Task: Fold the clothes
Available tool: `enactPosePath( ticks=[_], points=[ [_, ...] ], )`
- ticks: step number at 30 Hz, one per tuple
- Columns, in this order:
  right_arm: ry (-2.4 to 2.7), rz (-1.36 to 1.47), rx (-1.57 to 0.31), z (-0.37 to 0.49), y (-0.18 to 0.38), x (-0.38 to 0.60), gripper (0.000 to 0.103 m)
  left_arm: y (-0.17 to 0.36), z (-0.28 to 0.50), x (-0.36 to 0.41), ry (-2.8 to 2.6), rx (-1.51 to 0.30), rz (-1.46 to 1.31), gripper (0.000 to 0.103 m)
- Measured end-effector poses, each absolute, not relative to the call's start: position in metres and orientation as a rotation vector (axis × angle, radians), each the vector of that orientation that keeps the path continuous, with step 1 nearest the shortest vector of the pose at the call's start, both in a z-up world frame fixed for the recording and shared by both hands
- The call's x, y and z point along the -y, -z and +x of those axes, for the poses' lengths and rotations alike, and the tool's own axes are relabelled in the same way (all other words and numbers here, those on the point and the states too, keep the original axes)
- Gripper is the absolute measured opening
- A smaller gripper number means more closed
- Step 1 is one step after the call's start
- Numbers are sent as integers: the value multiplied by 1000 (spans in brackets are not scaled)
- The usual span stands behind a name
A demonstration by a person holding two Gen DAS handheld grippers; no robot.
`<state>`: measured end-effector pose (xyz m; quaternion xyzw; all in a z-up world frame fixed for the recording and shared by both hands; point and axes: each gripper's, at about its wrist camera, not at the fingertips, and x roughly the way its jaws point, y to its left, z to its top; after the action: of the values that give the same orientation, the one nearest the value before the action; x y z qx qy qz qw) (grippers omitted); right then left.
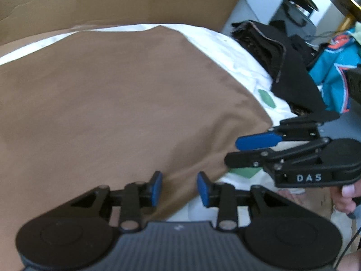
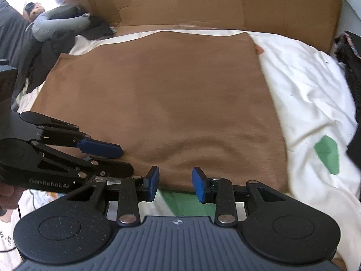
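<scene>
A brown garment [image 1: 112, 101] lies flat and smooth on a white sheet [image 1: 227, 49]. In the right wrist view the brown garment [image 2: 158, 101] shows as a neat rectangle with a straight near edge. My left gripper [image 1: 180, 187] hovers open over the garment's near right corner, with nothing between its blue pads. It also appears at the left edge as the left gripper [image 2: 121, 160], just above the garment's near left part. My right gripper [image 2: 174, 184] stands open at the near edge, its pads apart and empty. From the left wrist, the right gripper [image 1: 232, 152] sits beside the garment's corner.
Brown cardboard [image 2: 225, 4] stands behind the white sheet [image 2: 304, 79], which has green patches [image 2: 327, 155]. Black clothes [image 1: 282, 67] and a teal jersey [image 1: 336, 72] are piled to the right. A person [image 2: 45, 22] in grey leans at the far left.
</scene>
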<state>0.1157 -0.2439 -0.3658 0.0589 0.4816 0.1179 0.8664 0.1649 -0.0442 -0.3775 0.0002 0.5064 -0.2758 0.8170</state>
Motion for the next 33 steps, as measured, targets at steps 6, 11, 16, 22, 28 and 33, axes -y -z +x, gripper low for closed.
enactPosePath(
  ticks=[6, 11, 16, 22, 28, 33],
  points=[
    [-239, 104, -1033, 117, 376, 239, 40, 378, 156, 18, 516, -1099, -36, 37],
    [-203, 76, -1050, 117, 379, 242, 40, 379, 149, 1, 477, -1114, -40, 37],
    [-171, 80, -1059, 117, 378, 249, 40, 376, 141, -12, 452, -1121, -58, 36],
    [-179, 110, -973, 116, 359, 252, 40, 363, 136, -31, 377, -1078, -95, 35],
    [-191, 116, -966, 123, 357, 248, 40, 365, 138, -43, 293, -1088, -159, 35],
    [-218, 94, -971, 126, 361, 237, 40, 377, 134, -35, 293, -1116, -99, 35]
  ],
)
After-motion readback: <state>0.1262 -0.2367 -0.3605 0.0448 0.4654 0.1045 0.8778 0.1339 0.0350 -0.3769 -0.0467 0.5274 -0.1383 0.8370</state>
